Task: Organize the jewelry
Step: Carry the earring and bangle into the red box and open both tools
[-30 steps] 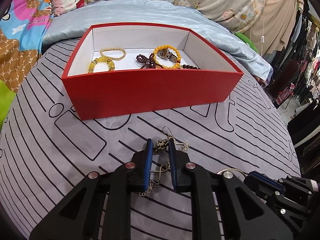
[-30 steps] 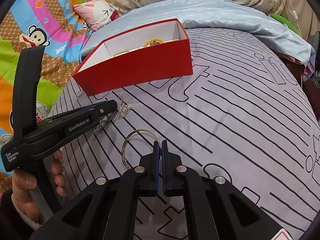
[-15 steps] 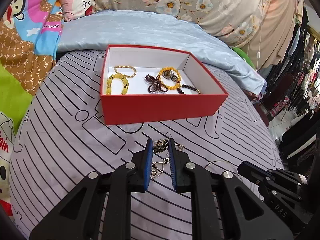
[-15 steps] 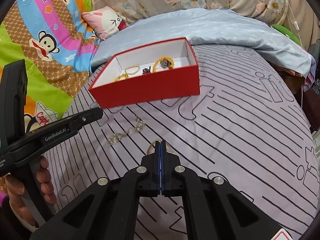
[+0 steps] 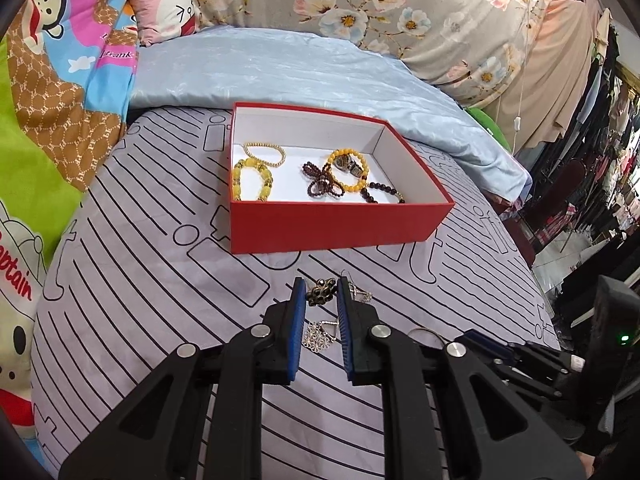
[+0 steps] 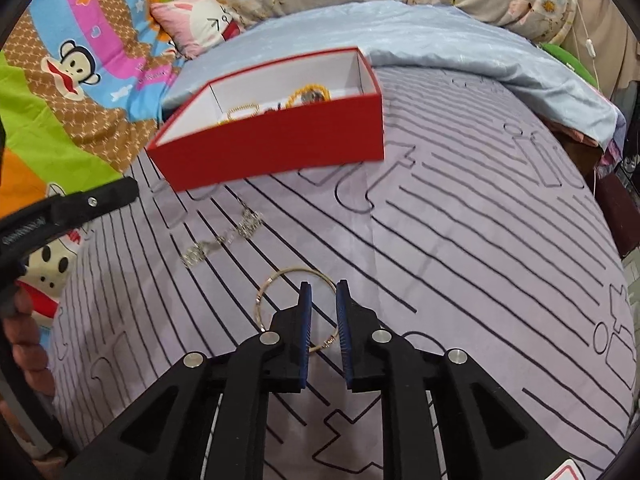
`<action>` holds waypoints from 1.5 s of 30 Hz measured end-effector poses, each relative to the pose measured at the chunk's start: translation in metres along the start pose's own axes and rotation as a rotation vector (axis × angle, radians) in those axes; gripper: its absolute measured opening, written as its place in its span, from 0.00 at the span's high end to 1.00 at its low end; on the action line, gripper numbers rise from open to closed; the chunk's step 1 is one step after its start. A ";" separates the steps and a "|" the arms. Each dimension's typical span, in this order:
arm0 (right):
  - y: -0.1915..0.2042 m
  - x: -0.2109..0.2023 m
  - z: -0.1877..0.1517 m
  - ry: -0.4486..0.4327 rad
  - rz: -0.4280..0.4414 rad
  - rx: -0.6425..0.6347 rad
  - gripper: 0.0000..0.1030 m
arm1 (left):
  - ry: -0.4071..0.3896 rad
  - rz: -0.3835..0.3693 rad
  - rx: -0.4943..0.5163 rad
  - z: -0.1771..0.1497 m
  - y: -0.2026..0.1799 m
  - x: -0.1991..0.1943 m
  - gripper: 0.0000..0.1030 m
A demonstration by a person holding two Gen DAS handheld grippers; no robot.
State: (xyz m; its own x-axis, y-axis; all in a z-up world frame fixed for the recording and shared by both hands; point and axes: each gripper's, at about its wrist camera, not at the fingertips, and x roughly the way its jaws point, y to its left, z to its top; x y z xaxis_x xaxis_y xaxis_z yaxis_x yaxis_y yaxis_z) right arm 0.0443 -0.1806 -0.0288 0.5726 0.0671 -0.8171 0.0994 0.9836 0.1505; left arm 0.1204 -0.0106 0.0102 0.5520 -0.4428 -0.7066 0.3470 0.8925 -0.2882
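A red box with a white inside lies on the striped bedspread and holds several bracelets; it also shows in the right wrist view. My left gripper is shut on a dark flower-shaped jewel, held above a silver chain on the bedspread. The silver chain shows in the right wrist view. My right gripper is open, its fingers astride the near side of a thin gold bangle lying flat.
The grey striped bedspread covers a rounded bed. A light blue quilt lies behind the box. Cartoon bedding is at the left. The bed drops off at the right, with hanging clothes beyond.
My right gripper has opened from shut and now straddles the gold bangle. My left gripper has risen and drawn back from the box, still holding the dark jewel.
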 end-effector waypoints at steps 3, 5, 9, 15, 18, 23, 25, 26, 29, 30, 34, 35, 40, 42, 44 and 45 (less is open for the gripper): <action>-0.001 0.010 -0.005 0.022 -0.012 -0.004 0.86 | 0.009 -0.001 0.003 -0.004 -0.001 0.002 0.85; -0.003 0.015 -0.006 0.031 -0.017 -0.002 0.86 | 0.014 -0.004 0.003 -0.005 -0.002 0.004 0.85; -0.005 0.017 -0.006 0.022 -0.016 0.002 0.93 | 0.021 -0.006 0.001 -0.006 -0.004 0.007 0.85; -0.009 0.012 -0.003 0.009 -0.009 0.015 0.98 | 0.023 -0.008 0.001 -0.006 -0.005 0.008 0.85; -0.007 0.004 0.002 -0.015 0.001 0.018 0.98 | 0.016 -0.008 -0.001 -0.005 -0.005 0.005 0.85; -0.002 -0.019 0.015 -0.081 0.013 0.010 0.98 | -0.002 -0.012 0.000 0.002 -0.005 -0.002 0.85; -0.001 -0.027 0.023 -0.104 0.021 0.005 0.98 | -0.014 -0.014 0.004 0.006 -0.006 -0.005 0.85; 0.000 -0.032 0.029 -0.121 0.027 0.002 0.98 | -0.019 -0.014 0.008 0.009 -0.006 -0.006 0.85; 0.000 -0.040 0.048 -0.158 0.041 -0.003 0.98 | -0.038 -0.021 0.016 0.020 -0.008 -0.009 0.85; 0.000 -0.042 0.056 -0.169 0.047 -0.003 0.98 | -0.046 -0.021 0.020 0.025 -0.009 -0.009 0.85; -0.002 -0.044 0.085 -0.212 0.056 -0.003 0.98 | -0.081 -0.015 0.050 0.047 -0.013 -0.007 0.85; -0.002 -0.043 0.096 -0.226 0.053 -0.004 0.98 | -0.087 -0.015 0.052 0.052 -0.014 -0.005 0.85; -0.002 -0.023 0.133 -0.243 0.046 -0.003 0.98 | -0.098 -0.017 0.060 0.083 -0.016 0.018 0.85; -0.001 -0.010 0.144 -0.236 0.045 0.001 0.98 | -0.096 -0.024 0.063 0.093 -0.016 0.031 0.85; -0.001 0.005 0.154 -0.219 0.055 0.005 0.98 | -0.082 -0.016 0.065 0.101 -0.014 0.046 0.85; 0.000 0.011 0.156 -0.212 0.056 0.004 0.98 | -0.079 -0.014 0.061 0.104 -0.013 0.053 0.85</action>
State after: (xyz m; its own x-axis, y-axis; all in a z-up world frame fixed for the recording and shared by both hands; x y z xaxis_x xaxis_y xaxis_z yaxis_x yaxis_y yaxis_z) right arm 0.1774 -0.2064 0.0493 0.7355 0.0847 -0.6722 0.0658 0.9785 0.1953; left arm 0.2236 -0.0543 0.0435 0.6038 -0.4625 -0.6493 0.3991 0.8805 -0.2560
